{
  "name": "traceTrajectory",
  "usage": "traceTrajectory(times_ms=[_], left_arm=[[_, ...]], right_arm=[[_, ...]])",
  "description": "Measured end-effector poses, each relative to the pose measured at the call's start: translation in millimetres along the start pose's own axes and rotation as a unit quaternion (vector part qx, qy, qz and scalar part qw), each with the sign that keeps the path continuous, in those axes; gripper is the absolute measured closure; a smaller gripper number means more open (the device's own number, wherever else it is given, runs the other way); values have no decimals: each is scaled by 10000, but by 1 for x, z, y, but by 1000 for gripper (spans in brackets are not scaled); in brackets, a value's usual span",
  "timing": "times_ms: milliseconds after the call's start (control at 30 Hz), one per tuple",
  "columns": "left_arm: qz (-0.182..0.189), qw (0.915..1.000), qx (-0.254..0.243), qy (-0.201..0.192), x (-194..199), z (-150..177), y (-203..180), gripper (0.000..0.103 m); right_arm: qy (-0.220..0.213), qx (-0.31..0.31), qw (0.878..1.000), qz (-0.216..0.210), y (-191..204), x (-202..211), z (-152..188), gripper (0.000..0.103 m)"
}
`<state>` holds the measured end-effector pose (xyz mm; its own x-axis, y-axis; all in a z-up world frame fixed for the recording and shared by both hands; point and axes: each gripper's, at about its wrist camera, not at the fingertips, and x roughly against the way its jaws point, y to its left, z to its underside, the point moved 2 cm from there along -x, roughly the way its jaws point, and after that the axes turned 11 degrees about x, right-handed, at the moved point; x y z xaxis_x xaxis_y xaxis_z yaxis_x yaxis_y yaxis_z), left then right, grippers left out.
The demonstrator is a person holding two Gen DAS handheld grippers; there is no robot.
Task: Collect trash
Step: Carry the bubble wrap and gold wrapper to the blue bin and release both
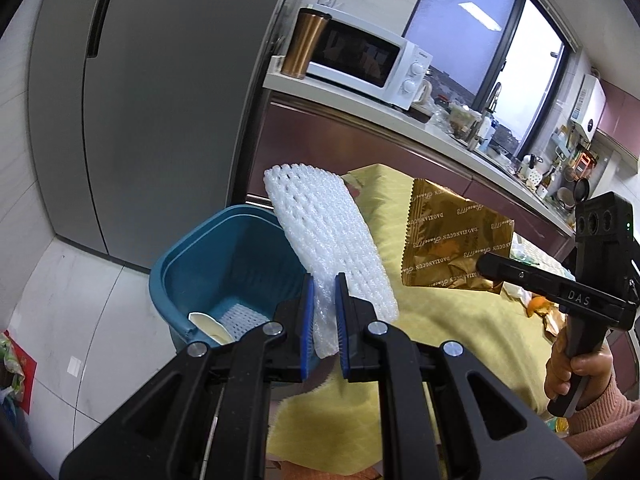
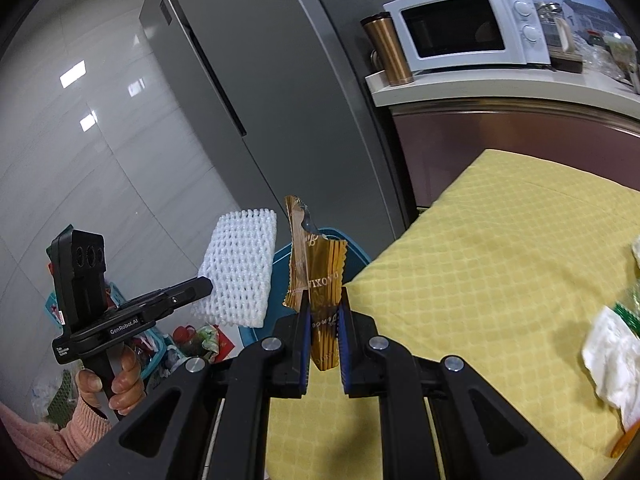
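My left gripper point(image 1: 323, 286) is shut on a white foam net sleeve point(image 1: 328, 236) and holds it upright over the near rim of a blue trash bin point(image 1: 224, 256). The sleeve also shows in the right wrist view point(image 2: 238, 268), with the left gripper point(image 2: 204, 284) beside it. My right gripper point(image 2: 323, 307) is shut on a gold snack wrapper point(image 2: 320, 276), held in the air above the table edge; the bin point(image 2: 352, 248) is partly hidden behind it. In the left wrist view the wrapper point(image 1: 452, 236) hangs from the right gripper point(image 1: 486, 266).
The bin holds a white scrap and another foam net point(image 1: 240, 316). A yellow tablecloth point(image 2: 500, 264) covers the table, with crumpled white paper point(image 2: 612, 356) at its right. A grey fridge point(image 1: 160, 100) stands behind the bin; a counter with a microwave point(image 1: 372, 64) runs beyond.
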<state>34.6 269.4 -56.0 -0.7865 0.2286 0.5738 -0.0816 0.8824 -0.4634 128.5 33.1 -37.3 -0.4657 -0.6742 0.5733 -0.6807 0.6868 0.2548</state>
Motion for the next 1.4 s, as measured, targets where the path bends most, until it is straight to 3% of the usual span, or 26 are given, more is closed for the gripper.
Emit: traceTrajectory(times_ms=[1400], left_arm=[[-605,9957,469,517,-80,-2,40,92]], right_arm=[[1161,315,9927,-74,21,-108,-28,90]])
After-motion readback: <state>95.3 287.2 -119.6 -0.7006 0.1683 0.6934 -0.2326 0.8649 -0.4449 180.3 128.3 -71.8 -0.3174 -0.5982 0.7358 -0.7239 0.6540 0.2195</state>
